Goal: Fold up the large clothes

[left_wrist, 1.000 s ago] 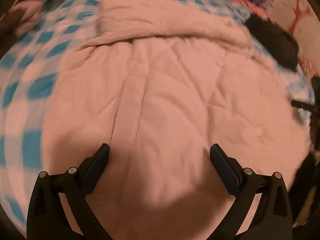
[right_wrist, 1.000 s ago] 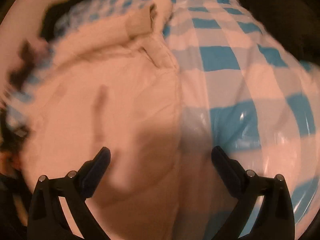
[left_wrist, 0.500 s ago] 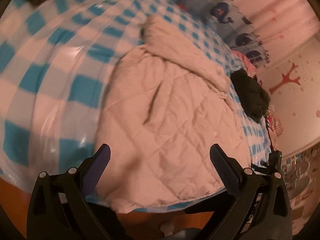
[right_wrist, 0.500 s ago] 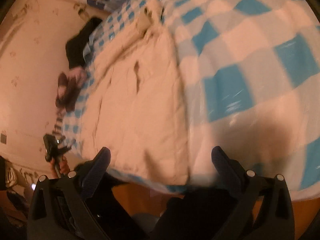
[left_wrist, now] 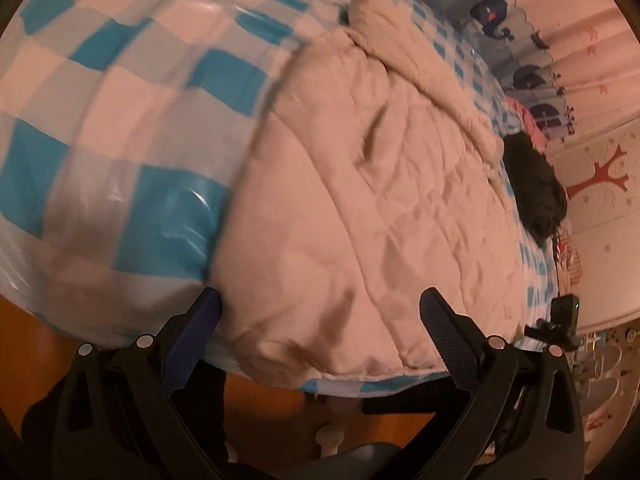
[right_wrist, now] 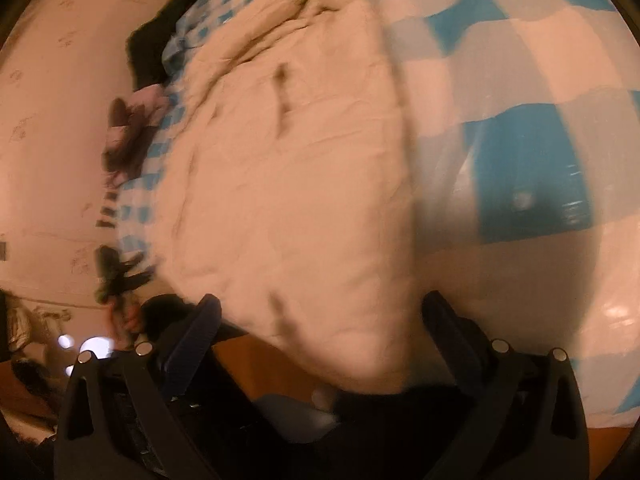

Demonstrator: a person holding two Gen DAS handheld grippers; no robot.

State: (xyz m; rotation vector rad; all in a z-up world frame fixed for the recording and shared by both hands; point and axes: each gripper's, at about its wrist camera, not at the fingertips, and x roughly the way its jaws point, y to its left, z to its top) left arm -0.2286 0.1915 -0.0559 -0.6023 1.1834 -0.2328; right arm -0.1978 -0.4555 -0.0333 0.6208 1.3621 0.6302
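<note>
A large cream quilted garment (left_wrist: pixel 360 208) lies spread flat on a blue-and-white checked cover (left_wrist: pixel 100 120), its furry collar end (left_wrist: pixel 372 12) at the far side. My left gripper (left_wrist: pixel 320 312) is open, fingers apart over the garment's near hem at the bed edge, holding nothing. In the right wrist view the same garment (right_wrist: pixel 288 184) fills the middle, blurred by motion. My right gripper (right_wrist: pixel 320 316) is open above its near hem, nothing between the fingers.
A dark garment (left_wrist: pixel 536 192) lies at the bed's far right edge, and shows again as a dark garment (right_wrist: pixel 156 40) by the wall. Orange wooden floor (left_wrist: pixel 264 396) runs below the bed edge. Whale-print fabric (left_wrist: pixel 492 12) and a tree wall sticker (left_wrist: pixel 600 176) stand behind.
Both grippers have pulled back from over the garment to the near bed edge and stayed open. The views now take in the floor and walls.
</note>
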